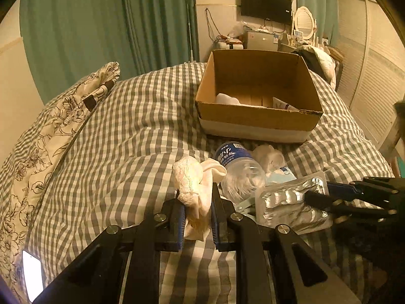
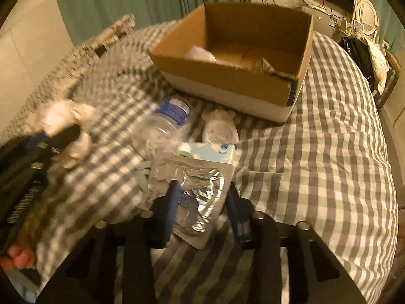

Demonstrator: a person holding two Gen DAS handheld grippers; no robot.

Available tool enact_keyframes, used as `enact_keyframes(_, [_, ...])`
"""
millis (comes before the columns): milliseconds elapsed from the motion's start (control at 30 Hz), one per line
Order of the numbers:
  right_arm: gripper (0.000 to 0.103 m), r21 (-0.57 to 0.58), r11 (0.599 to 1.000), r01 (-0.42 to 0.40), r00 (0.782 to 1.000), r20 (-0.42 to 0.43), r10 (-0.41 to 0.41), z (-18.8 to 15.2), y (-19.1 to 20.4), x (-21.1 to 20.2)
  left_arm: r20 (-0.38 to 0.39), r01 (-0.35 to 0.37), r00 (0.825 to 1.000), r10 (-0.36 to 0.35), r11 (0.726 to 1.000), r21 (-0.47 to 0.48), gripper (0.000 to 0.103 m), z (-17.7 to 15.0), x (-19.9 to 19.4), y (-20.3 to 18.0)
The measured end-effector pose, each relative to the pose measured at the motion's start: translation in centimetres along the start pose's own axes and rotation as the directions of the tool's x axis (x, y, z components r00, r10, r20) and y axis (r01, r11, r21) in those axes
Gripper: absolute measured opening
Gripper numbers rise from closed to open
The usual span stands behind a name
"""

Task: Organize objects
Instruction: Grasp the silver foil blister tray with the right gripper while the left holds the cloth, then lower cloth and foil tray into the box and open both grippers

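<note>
- Your left gripper point(image 1: 196, 200) is clamped on the white sock point(image 1: 195, 185). The sock bunches up above the fingertips and a tail hangs below them, clear of the bedspread point(image 1: 126, 126).
- Your right gripper point(image 2: 202, 197) straddles the foil blister pack point(image 2: 200, 190). The fingers sit at its two side edges, but I can't tell whether the pads are pressing; check before you lift.
- The pack's long axis runs along the fingers, so the grip goes across its short width.
- Beyond the pack are a pale blue packet point(image 2: 210, 152), a clear bottle point(image 2: 164, 124) lying on its side and a white bundle point(image 2: 220, 126). All are bunched together.
- The cardboard box point(image 1: 255, 121) sits straight ahead, past the pile, open top up, with a few items already inside.
- I'd guess the sock goes in first. It's already lifted, and the box lies forward and slightly right of your left fingers.
</note>
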State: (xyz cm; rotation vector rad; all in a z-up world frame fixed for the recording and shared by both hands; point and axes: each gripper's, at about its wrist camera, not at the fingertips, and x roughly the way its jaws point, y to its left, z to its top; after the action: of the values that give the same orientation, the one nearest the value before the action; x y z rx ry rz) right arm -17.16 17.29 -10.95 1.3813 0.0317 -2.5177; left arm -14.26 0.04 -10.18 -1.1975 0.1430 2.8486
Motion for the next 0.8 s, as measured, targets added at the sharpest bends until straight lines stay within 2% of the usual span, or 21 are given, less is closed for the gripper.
enact_keyframes(67, [0.018,0.004,0.999,-0.037,0.999,0.029,0.037,0.2,0.2,-1.1,-0.001,0.003,1.0,-0.003,1.0,-0.004,0.017,0.0,0.0,0.1])
enact_keyframes(233, [0.009,-0.075,0.994,-0.074,0.994,0.073,0.08,0.8,2.9,-3.0,0.006,0.001,1.0,-0.001,1.0,-0.017,0.017,0.0,-0.3,0.5])
enact_keyframes(333, [0.009,-0.106,0.993,-0.051,0.997,0.054,0.057,0.9,4.2,-1.8,0.007,-0.001,1.0,0.001,1.0,-0.026,0.017,-0.1,-0.6,0.9])
enact_keyframes(500, [0.009,-0.093,0.995,-0.029,0.998,0.046,0.033,0.8,4.5,-1.0,0.002,-0.004,1.0,0.004,0.999,-0.036,0.017,-0.4,-1.2,1.6])
enact_keyframes(633, [0.007,-0.101,0.995,0.017,0.995,0.099,-0.007,1.1,4.5,-3.2,0.008,0.018,1.0,-0.018,0.999,-0.048,0.017,-0.5,-2.2,1.5])
enact_keyframes(800, [0.005,-0.115,0.991,0.067,0.975,0.219,-0.041,2.4,4.4,-8.5,0.03,0.085,0.996,-0.084,0.996,-0.035,0.017,0.9,-3.9,0.3])
